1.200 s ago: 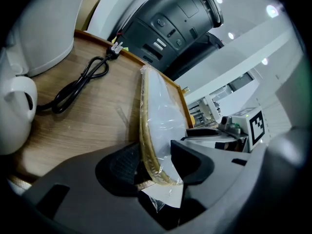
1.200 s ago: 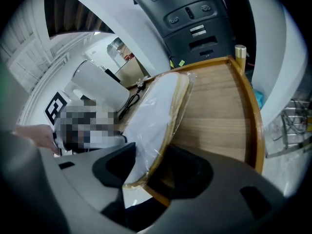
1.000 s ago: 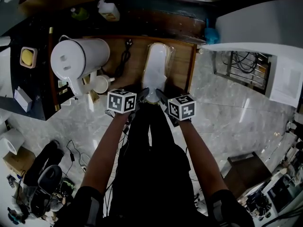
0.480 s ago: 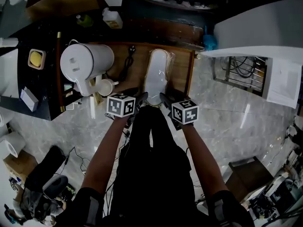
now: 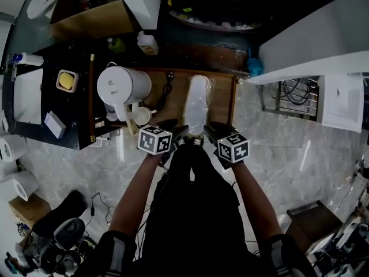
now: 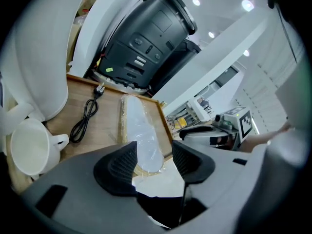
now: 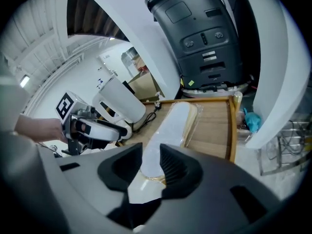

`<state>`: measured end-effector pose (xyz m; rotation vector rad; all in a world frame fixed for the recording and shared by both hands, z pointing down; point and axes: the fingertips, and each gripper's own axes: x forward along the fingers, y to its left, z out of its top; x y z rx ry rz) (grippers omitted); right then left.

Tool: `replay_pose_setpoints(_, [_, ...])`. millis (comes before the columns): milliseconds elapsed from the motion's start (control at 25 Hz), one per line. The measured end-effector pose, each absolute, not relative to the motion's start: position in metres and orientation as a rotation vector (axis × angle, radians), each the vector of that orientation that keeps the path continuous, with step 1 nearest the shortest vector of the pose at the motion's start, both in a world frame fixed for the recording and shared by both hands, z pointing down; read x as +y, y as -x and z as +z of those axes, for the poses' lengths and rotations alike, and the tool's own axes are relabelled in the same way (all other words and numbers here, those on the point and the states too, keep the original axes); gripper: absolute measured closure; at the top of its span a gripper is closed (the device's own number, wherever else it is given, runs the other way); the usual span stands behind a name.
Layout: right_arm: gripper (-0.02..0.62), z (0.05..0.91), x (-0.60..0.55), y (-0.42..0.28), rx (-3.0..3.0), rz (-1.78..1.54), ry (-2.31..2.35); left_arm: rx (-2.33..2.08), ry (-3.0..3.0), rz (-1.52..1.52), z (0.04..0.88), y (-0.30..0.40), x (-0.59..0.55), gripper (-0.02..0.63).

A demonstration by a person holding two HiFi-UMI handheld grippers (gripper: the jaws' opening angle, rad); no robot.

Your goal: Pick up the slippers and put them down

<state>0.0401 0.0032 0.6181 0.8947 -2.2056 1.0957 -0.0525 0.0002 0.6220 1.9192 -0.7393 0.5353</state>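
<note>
Grippers open above the near end of the wrapped slippers

Only the head view gives the whole layout. The pair of flat white slippers in clear plastic wrap (image 5: 197,101) lies lengthwise on the low brown wooden table with a raised rim (image 5: 223,97). It sits right of the table's middle and runs from near the far edge to the near edge. A tall white plastic jug (image 5: 123,85) stands at the left edge, and a small white cup (image 5: 142,115) stands by the near left corner. A coiled black cable (image 5: 167,91) lies between the jug and the slippers. Grey marble floor (image 5: 282,149) surrounds the table, and the person's bare forearms (image 5: 138,195) reach in from below.

The gripper views fill in what the head view leaves dark. A big black machine with a button panel (image 6: 146,43) stands past the far edge, and a turquoise object (image 7: 251,118) lies off the far right corner.

The left gripper (image 6: 153,155) has its jaws wide apart. They have just been opening, and the pads touch nothing. The right gripper (image 7: 150,157) has jaws that have just been closing. They stand partly apart with nothing between them. The slippers' near end shows through each gap, farther out and lower than the tips. The left gripper hangs at its left and the right gripper at its right, over the near edge.
</note>
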Motion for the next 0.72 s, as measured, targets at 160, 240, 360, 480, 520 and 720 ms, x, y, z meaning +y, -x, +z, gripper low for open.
replay_pose_setpoints(160, [0.531,0.595,0.01,-0.039,-2.242,1.033,-0.922,-0.73,-1.99,0.512,0.594,0.05,0.011,0.42])
replay_pose_setpoints(240, [0.554,0.584,0.013,-0.039,-2.261,1.018,-0.937,-0.729,-2.02,0.497,0.581,0.048,0.017,0.452])
replay_pose_setpoints(360, [0.574,0.567,0.017,-0.038,-2.279,1.0,-0.946,-0.717,-2.062,0.498,0.566,0.041,0.027,0.474])
replay_pose_setpoints(480, [0.586,0.549,0.022,-0.036,-2.298,0.948,-0.943,-0.71,-2.122,0.49,0.546,0.035,0.034,0.512])
replay_pose_setpoints(520, [0.586,0.543,0.024,-0.034,-2.31,0.925,-0.941,-0.714,-2.14,0.48,0.539,0.034,0.036,0.527])
replay_pose_setpoints(720, [0.588,0.516,0.036,-0.028,-2.369,0.857,-0.928,-0.741,-2.208,0.411,0.506,0.032,0.04,0.578])
